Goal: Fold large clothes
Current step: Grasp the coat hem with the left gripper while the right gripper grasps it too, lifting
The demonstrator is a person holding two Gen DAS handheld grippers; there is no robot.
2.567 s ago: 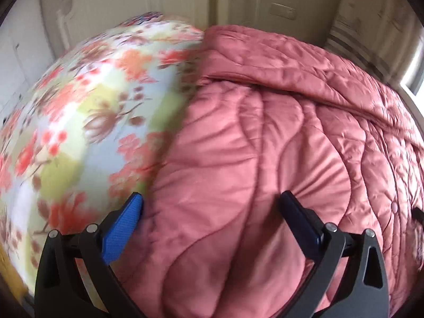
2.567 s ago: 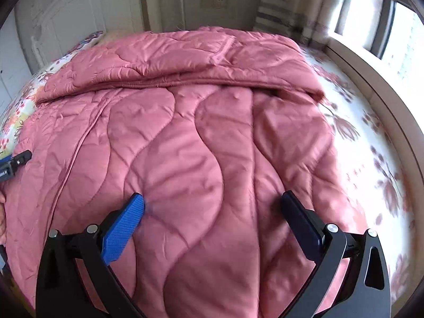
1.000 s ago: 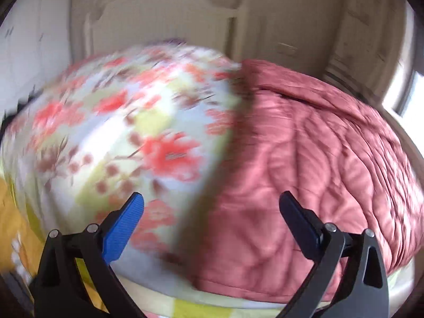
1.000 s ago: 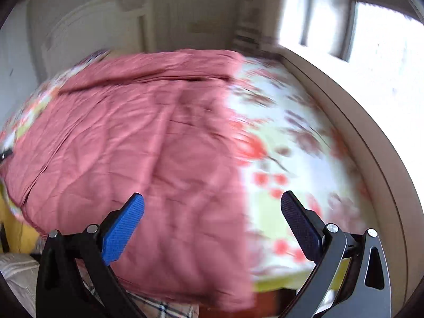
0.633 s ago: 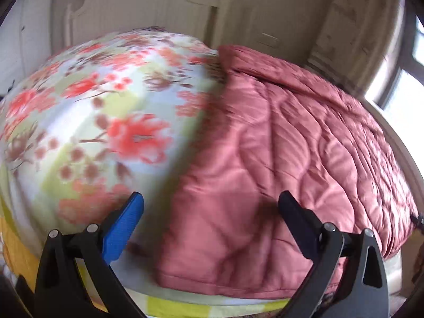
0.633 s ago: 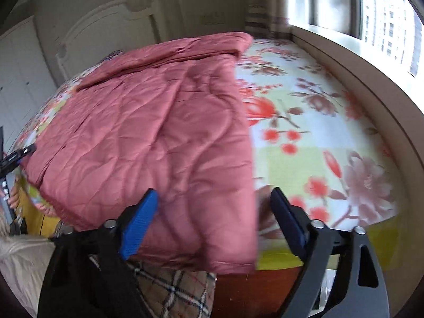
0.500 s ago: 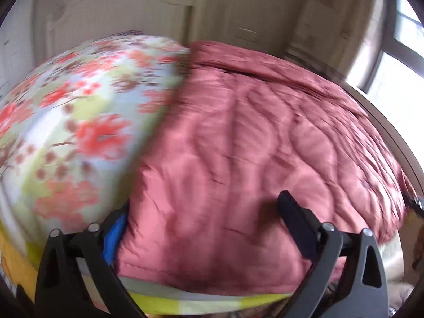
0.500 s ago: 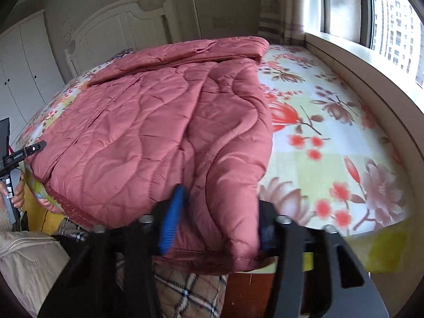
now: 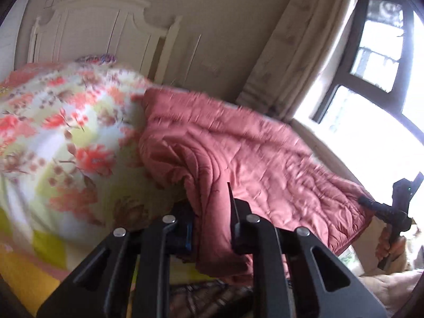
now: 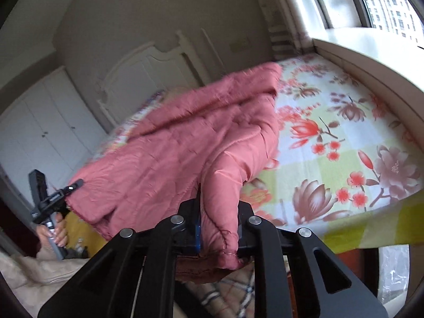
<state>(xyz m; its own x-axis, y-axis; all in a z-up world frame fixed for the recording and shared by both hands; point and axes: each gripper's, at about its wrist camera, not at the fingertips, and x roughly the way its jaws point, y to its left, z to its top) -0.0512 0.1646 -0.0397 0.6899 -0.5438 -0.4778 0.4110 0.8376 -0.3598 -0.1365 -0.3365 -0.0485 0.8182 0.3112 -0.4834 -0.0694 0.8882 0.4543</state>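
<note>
Each tool, the left tool and the right tool, pinches a near corner of the quilt, which stretches toward twelve o'clock along the bed.

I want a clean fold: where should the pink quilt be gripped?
At its two near corners, from the foot of the bed, one per claw. The quilt lies flat with that hem overhanging; the left claw and right claw already pinch there.
</note>
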